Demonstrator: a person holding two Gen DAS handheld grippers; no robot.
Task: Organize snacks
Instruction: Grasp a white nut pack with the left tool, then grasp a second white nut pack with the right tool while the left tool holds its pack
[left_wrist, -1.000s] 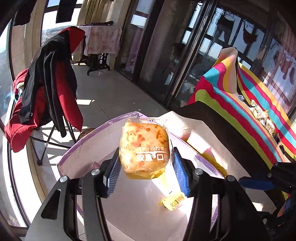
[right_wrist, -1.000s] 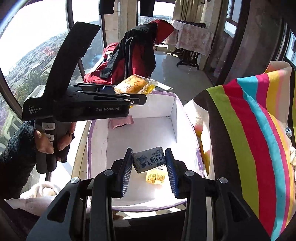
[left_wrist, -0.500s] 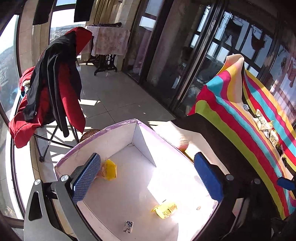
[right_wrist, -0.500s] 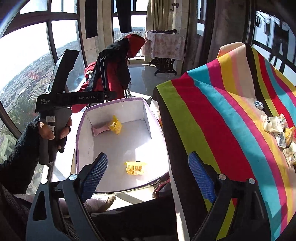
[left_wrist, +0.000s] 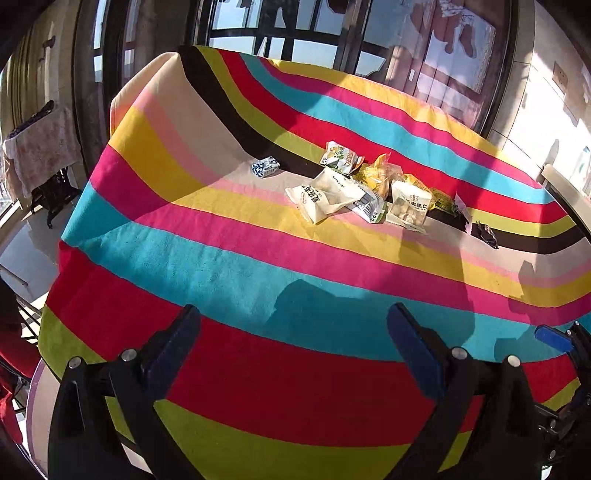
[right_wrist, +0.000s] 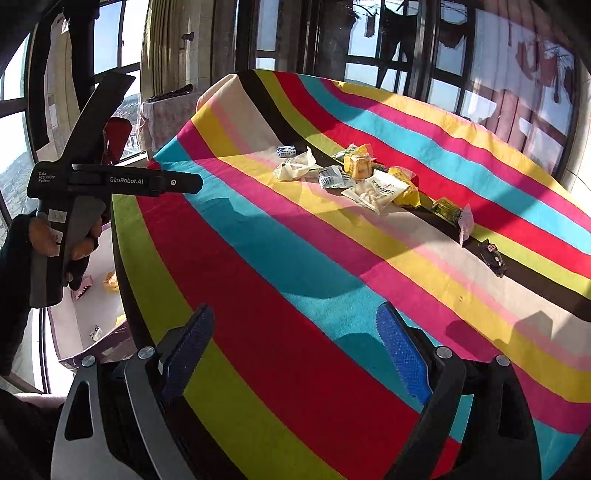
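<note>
Holding nothing, my left gripper (left_wrist: 295, 354) and my right gripper (right_wrist: 295, 354) both stand wide open above the near stripes of the striped cloth (left_wrist: 258, 258). Further away, the snack packets (left_wrist: 354, 188) lie in a loose heap in the middle of the cloth, and the heap stretches from left to right. A small blue-white packet (left_wrist: 265, 167) lies alone just left of it. At the left, below the table edge, I see the white box (right_wrist: 74, 325) with some packets inside.
</note>
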